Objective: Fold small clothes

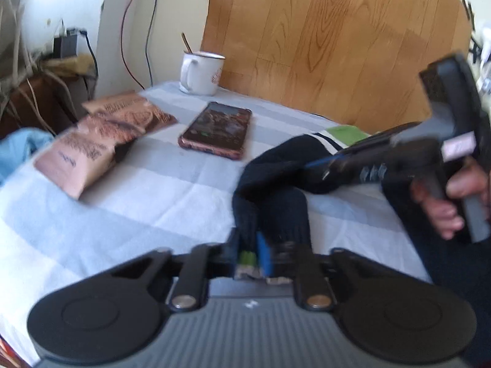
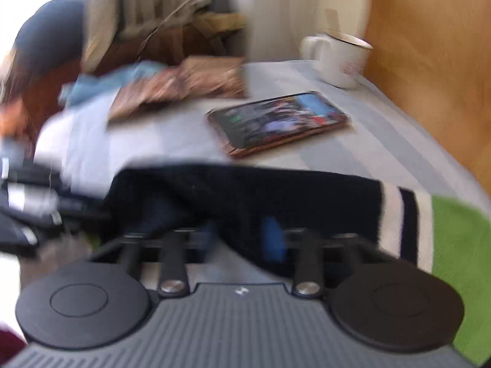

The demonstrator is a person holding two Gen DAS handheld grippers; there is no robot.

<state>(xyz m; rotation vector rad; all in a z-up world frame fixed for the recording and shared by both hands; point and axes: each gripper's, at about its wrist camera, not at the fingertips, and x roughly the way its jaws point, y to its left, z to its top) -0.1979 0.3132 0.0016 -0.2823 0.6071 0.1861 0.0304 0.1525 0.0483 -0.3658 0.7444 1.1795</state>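
A dark navy sock [image 1: 273, 181] with white stripes and a green toe [image 1: 346, 133] lies on the striped cloth. My left gripper [image 1: 257, 257] is shut on the sock's near end, which shows green and blue between the fingers. The right gripper [image 1: 340, 165], held by a hand, reaches in from the right and its fingers press into the sock's middle. In the right wrist view the sock [image 2: 245, 196] lies across the right gripper [image 2: 242, 233], green toe [image 2: 460, 236] at right. The frame is blurred, so its jaw state is unclear.
A phone [image 1: 216, 130] lies on the light blue and white striped cloth [image 1: 122, 214]; it also shows in the right wrist view [image 2: 279, 122]. A white mug [image 1: 201, 73] stands at the back. Brown packets [image 1: 101, 141] lie at left. A wooden board [image 1: 337, 36] stands behind.
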